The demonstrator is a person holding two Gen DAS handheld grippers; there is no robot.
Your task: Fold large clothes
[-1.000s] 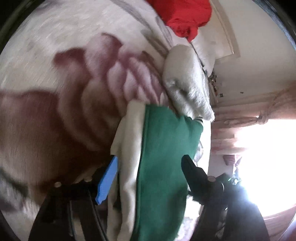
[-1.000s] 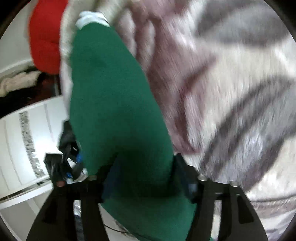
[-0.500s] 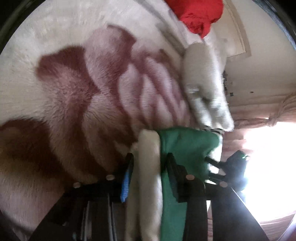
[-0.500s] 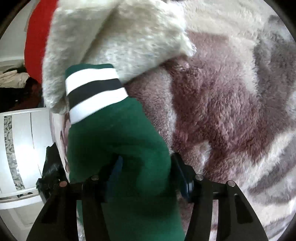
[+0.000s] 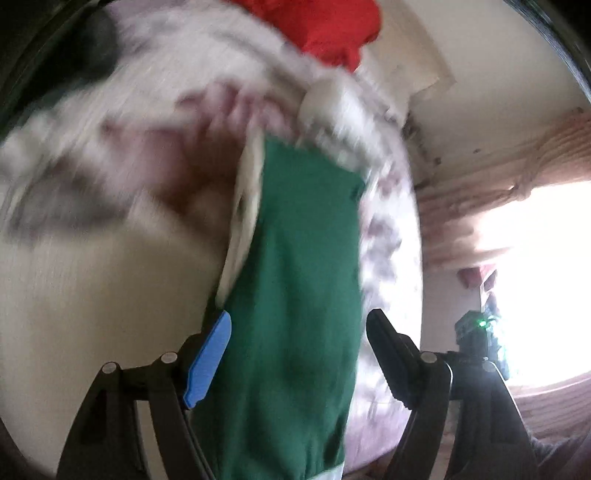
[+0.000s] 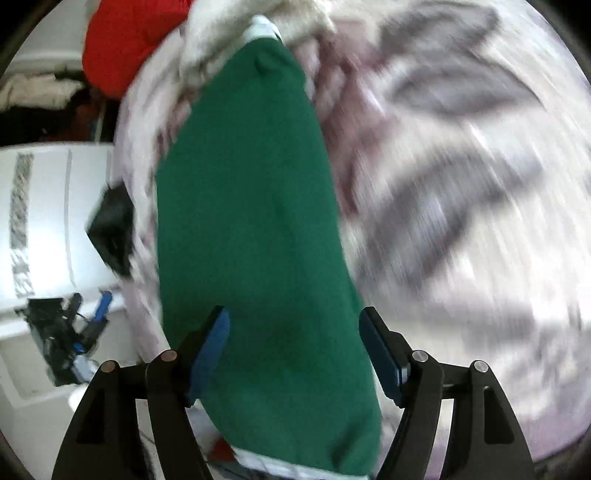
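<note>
Left wrist view: left hand-held gripper (image 5: 299,354) & right hand-held gripper (image 6: 293,350) jaws opening, green garment (image 5: 295,295) between, pads apparently clear. Mid-fold; next prob. regrip an edge.

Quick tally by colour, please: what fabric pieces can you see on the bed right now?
Green garment: 1
Red garment: 1
Cream fleece piece: 1
Patterned blanket: 1
Total: 4
</note>
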